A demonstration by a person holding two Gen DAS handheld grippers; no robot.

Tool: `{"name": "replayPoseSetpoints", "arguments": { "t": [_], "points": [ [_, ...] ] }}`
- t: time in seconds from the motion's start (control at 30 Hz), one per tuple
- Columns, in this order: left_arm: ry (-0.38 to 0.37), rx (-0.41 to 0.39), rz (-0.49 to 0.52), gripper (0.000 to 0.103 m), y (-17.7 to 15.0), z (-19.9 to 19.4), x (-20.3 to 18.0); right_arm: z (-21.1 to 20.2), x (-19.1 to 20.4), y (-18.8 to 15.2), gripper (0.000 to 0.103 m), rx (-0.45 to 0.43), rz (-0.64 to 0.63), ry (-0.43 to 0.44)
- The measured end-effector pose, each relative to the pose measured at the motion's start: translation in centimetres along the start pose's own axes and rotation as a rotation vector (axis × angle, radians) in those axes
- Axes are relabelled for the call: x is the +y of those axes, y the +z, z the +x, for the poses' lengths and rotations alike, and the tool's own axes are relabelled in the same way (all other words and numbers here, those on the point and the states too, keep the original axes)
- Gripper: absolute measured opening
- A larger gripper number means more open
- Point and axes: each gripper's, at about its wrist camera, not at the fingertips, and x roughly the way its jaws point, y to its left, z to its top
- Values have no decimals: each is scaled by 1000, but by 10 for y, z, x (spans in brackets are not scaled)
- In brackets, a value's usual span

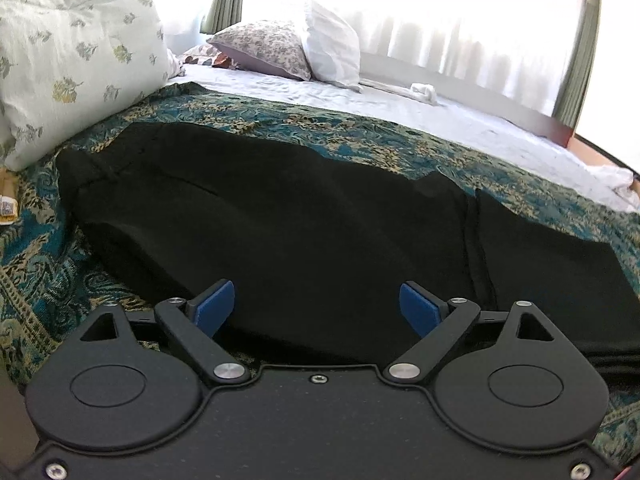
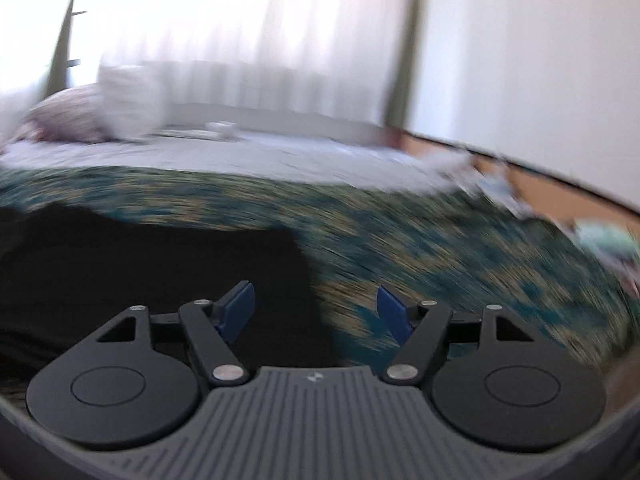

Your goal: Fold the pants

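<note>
Black pants point(image 1: 280, 216) lie spread across a teal and gold patterned bedspread point(image 1: 360, 136). My left gripper point(image 1: 316, 300) is open and empty, low over the near edge of the pants near their middle. In the right wrist view the picture is blurred; the pants point(image 2: 140, 264) fill the left side and end in a straight edge near the centre. My right gripper point(image 2: 316, 300) is open and empty over that end edge, its left finger point(image 2: 236, 312) above the black cloth and its right finger point(image 2: 394, 312) above the bedspread point(image 2: 440, 248).
A floral pillow point(image 1: 68, 56) lies at the left beside the pants. More pillows point(image 1: 288, 48) and a white sheet point(image 1: 400, 108) are farther back, before bright curtained windows. A wall point(image 2: 540, 80) and wooden floor point(image 2: 560, 188) are at the right.
</note>
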Motion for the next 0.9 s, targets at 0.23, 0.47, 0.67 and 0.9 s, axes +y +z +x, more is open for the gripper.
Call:
{"name": "replayPoseSetpoints", "arguments": {
  "t": [0.23,0.47,0.67,0.9],
  "points": [
    [13,4,33,90,-4,2,-12,15,-66,-21,78,153,334,179],
    [22,7,12,90,-1,1,-8,21,-49,-25,62,204,406,323],
    [46,-5,9,90,-2,-2,-6,24,-48,-29,62,219,487,363],
    [83,-19,-44,90,1,-4,7,47,-49,-25,58,235,602,374]
  ]
}}
